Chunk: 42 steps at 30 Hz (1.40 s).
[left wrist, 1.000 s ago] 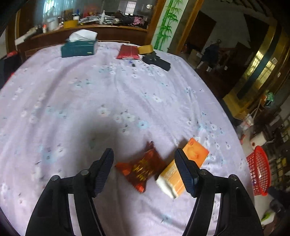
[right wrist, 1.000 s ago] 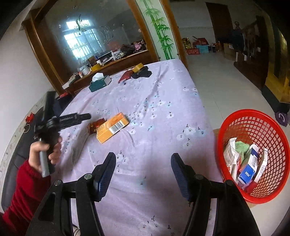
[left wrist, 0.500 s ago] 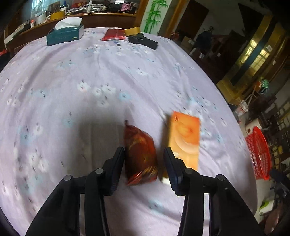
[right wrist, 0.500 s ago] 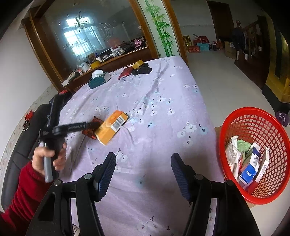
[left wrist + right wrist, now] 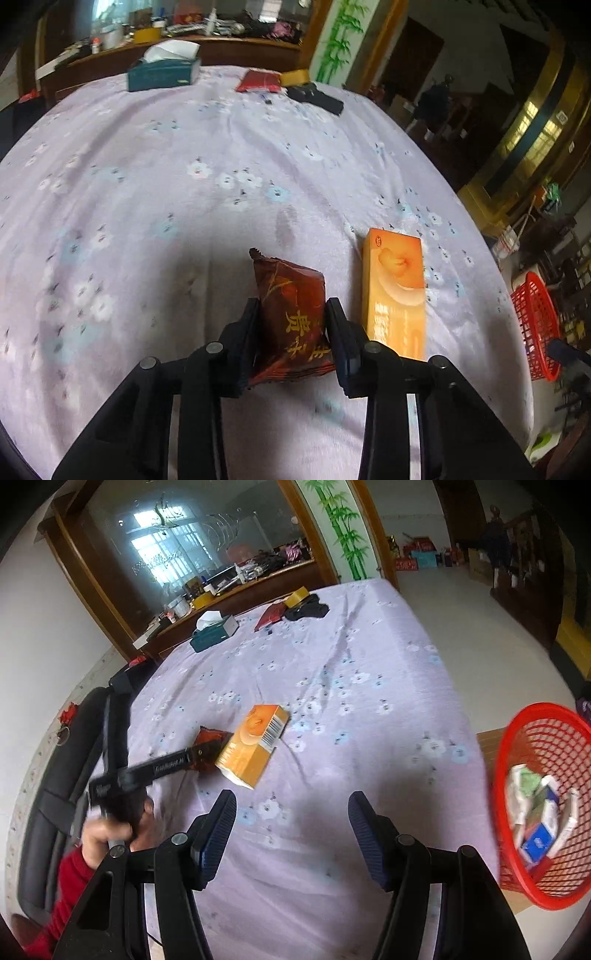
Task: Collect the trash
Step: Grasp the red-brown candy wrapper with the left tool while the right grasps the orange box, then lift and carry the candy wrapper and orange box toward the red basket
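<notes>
the left tongs (image 5: 291, 314) are closing on the dark red snack wrapper (image 5: 291, 310), pads pressing both its sides on the lilac-clothed counter (image 5: 184, 184). squeeze gently and lift straight (the foil looks slippery). just right of them lies the orange box (image 5: 395, 291), clear of the pads. the right tongs (image 5: 291, 834) hang wide open, empty; the red basket (image 5: 532, 738) sits to their right.

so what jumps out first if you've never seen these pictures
The dark red snack packet sits front and centre between the closing jaws of the left gripper, on the lilac flowered bedspread. Right beside it lies an orange box. Off the bed's edge, a red basket already holds trash.
</notes>
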Tool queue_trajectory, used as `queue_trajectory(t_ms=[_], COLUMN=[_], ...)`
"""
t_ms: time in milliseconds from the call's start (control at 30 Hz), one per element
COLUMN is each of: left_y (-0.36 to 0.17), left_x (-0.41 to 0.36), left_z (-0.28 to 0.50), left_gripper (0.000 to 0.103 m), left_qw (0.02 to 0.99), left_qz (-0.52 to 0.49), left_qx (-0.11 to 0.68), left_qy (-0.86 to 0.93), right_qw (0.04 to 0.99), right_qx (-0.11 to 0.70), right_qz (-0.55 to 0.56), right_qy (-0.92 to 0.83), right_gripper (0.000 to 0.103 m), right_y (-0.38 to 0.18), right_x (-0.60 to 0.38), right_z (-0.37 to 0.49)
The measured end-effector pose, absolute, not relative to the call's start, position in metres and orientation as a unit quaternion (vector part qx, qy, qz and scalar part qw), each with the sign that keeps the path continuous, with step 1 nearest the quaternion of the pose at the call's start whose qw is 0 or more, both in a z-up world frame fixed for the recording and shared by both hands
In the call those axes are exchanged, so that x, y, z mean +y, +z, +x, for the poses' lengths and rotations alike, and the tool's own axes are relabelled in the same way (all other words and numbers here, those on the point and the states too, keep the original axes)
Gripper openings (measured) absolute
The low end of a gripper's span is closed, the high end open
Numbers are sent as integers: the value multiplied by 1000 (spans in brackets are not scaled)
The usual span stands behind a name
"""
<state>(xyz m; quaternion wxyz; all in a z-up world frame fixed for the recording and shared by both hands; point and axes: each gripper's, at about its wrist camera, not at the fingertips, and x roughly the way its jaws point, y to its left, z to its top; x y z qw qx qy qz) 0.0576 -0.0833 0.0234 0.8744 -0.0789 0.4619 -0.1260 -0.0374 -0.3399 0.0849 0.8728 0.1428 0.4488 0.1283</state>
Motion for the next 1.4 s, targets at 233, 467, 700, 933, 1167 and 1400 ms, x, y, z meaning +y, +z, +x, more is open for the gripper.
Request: queue_trajectory(t_ms=[233, 467, 700, 933, 1167, 1400], left_y=[34, 29, 26, 27, 27, 29], left_x=[-69, -53, -46, -49, -52, -62], left_z=[7, -11, -13, -15, -15, -22], left_gripper=[34, 34, 34, 34, 34, 34], left_qw=[903, 909, 905, 908, 910, 915], left_qz=[-79, -82, -104, -96, -89, -68], left_qx=[418, 406, 406, 400, 399, 392], left_qy=[-68, -54, -71, -74, -73, -70], right_qw=[842, 822, 820, 828, 835, 861], right_qx=[497, 537, 553, 554, 545, 493], right_qz=[158, 158, 127, 50, 20, 26], right_qy=[140, 110, 77, 68, 70, 118], right_gripper=[70, 72, 71, 71, 60, 58], right_y=[63, 35, 16, 9, 11, 32], right_x=[-304, -268, -238, -210, -220, -240], right_z=[15, 73, 102, 102, 85, 26])
